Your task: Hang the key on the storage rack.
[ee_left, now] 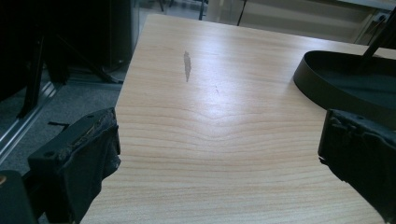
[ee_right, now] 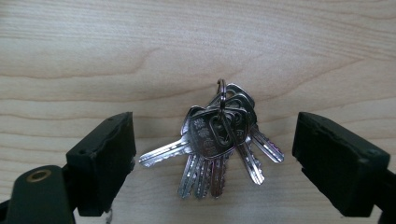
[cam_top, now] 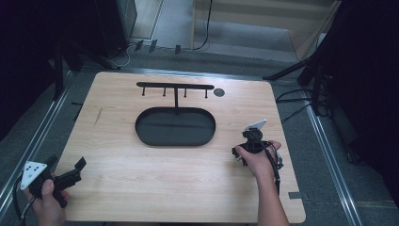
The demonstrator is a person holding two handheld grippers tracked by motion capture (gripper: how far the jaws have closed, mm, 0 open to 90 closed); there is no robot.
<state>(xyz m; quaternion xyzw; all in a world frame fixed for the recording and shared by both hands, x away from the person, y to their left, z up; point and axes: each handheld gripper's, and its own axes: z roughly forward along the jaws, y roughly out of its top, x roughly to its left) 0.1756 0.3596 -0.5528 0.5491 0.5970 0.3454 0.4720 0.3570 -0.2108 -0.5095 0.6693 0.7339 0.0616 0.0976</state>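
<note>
Bunch of silver metal keys on a ring [ee_right: 217, 140] lies flat on the wooden bench [cam_top: 141, 165], right of the black oval tray [cam_top: 175, 126], between the wide-open, empty right hand-held gripper [ee_right: 212, 156] jaws; judged pre-grasp, closing next.

Black tongs [cam_top: 69, 172], white dotted plate [cam_top: 33, 171]

Bare tabletop [cam_top: 141, 169] lies open between the two hands, while the black oval tray [cam_top: 175, 126] and the hook rack [cam_top: 175, 87] rising behind it block the middle, and a bunch of keys [ee_right: 216, 140] lies between the right gripper's [ee_right: 212, 158] parted jaws.
</note>
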